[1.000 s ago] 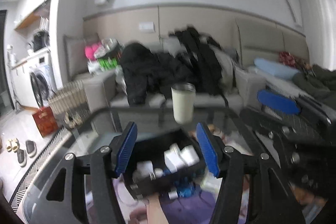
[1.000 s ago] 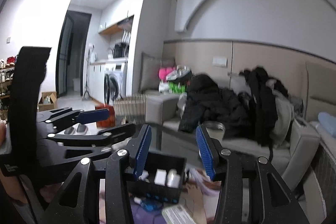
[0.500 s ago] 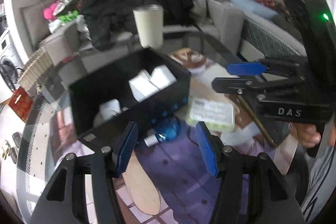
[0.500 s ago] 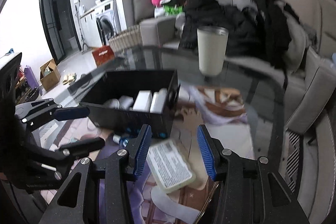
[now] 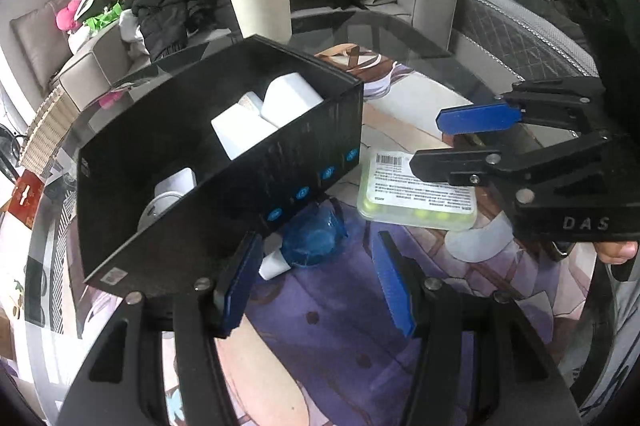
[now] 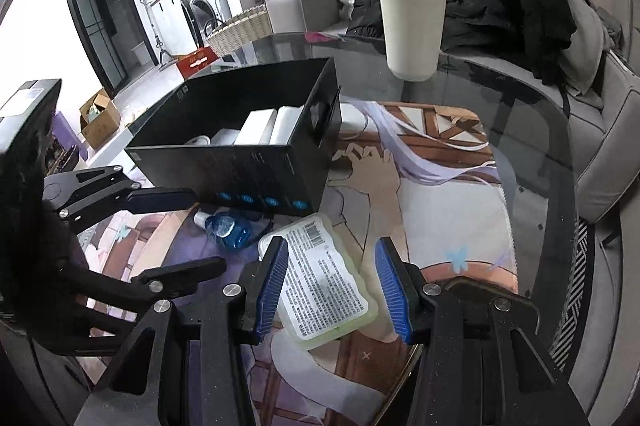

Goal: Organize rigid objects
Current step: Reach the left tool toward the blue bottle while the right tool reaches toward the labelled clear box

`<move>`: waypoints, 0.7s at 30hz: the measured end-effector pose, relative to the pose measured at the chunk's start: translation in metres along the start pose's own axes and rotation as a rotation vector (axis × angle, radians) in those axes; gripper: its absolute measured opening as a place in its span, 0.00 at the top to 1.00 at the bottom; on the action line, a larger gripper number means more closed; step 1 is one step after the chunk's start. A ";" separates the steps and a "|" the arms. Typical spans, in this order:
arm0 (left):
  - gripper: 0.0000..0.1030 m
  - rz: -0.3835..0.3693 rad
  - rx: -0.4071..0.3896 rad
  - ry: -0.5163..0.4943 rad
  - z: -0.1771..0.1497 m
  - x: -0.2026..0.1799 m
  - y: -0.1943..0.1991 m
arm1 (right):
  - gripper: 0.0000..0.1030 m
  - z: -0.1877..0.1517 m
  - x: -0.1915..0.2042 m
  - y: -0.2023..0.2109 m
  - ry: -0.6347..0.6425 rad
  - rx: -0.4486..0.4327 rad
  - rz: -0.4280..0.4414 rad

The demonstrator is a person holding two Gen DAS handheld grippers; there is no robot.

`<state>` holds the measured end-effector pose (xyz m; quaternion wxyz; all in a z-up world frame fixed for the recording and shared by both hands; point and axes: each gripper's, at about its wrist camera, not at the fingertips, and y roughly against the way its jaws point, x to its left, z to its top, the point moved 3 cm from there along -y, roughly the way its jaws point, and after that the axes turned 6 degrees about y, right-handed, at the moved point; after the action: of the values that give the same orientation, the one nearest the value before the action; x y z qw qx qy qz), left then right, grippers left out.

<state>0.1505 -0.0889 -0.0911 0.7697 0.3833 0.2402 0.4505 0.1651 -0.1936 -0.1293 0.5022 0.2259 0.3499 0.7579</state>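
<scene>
Two loose items lie on the printed mat just near of the black box [image 6: 256, 150]: a blue bottle [image 6: 230, 228], left, and a flat labelled plastic case [image 6: 320, 278], right. Left gripper [image 5: 316, 282] and right gripper [image 6: 330, 286] both spread, empty, w/ the case between the right's pads but untouched. Case prob. light, stiff, slick; pinch across its short width, bottle round its body.

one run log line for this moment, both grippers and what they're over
left gripper: open, above blue bottle | right gripper: open, straddling labelled green case, no contact seen | black box: holds white items | phase: approach
</scene>
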 end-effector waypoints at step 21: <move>0.68 0.004 0.055 0.007 0.003 0.002 -0.018 | 0.47 -0.007 0.006 -0.017 0.037 0.054 0.032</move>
<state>0.1629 -0.0938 -0.1041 0.7571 0.4030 0.2544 0.4468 0.1686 -0.1855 -0.1468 0.4771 0.2311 0.3758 0.7601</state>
